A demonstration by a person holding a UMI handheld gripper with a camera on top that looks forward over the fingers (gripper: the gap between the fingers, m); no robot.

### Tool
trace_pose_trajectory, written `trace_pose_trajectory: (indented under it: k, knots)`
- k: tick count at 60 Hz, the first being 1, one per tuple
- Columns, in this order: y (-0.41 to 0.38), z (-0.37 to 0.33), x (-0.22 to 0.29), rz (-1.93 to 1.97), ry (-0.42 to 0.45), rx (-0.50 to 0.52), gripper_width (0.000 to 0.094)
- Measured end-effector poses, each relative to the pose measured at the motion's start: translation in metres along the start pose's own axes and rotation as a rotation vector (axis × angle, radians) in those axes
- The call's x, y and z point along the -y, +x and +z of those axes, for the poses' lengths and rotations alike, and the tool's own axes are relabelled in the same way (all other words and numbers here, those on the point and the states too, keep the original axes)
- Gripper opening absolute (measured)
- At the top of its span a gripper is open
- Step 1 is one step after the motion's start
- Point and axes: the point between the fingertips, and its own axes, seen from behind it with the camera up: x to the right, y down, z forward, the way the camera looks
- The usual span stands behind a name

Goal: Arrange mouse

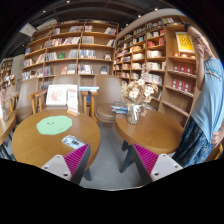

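Hand-held gripper [108,163] raised over a library floor, fingers spread with nothing between them.

Pink pads low in the frame, wide apart; a round wooden desk [30,143] at lower left carries a green mat [54,124] and a small booklet [72,141]; a second round desk [150,128] at right centre bears flowers [138,93]; bookshelves [70,55] fill the upper frame; a person's sleeve [205,110] at the right edge; no mouse can be made out.

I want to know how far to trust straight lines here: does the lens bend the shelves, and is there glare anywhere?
Gripper view: strong fisheye, so the bookshelves bow outward; even indoor light, no harsh glare on the round table; the gripper has open fingers with only floor between them.
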Motion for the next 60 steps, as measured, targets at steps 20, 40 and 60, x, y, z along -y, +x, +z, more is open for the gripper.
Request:
trace_pose_trajectory:
  k: [20, 40, 60]
  knots:
    - [-0.061, 0.006, -0.013, -0.039, -0.023, 0.157, 0.0857]
    - [-0.114, 0.024, -0.034, -0.086, -0.057, 0.270, 0.0857]
    - [-0.122, 0.091, -0.054, -0.117, -0.103, 0.278, 0.0852]
